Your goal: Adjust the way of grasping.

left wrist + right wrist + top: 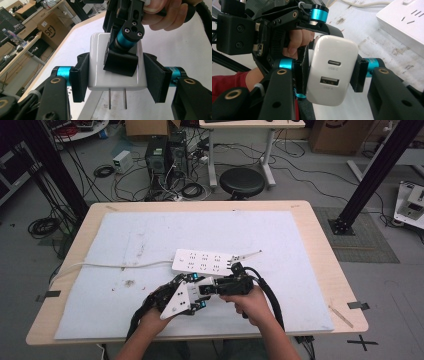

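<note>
Between both claws sits the white charger [331, 68], clamped by left claw [117, 78] and right claw [329, 71].

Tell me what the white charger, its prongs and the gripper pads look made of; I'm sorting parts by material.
The charger looks like glossy white moulded plastic: smooth rounded corners with soft reflections. Its prongs seem bare metal, thin, flat and grey. The pads on the left gripper look like matte black foam or rubber, with a dull, slightly fuzzy edge; which of the two is unclear.
</note>
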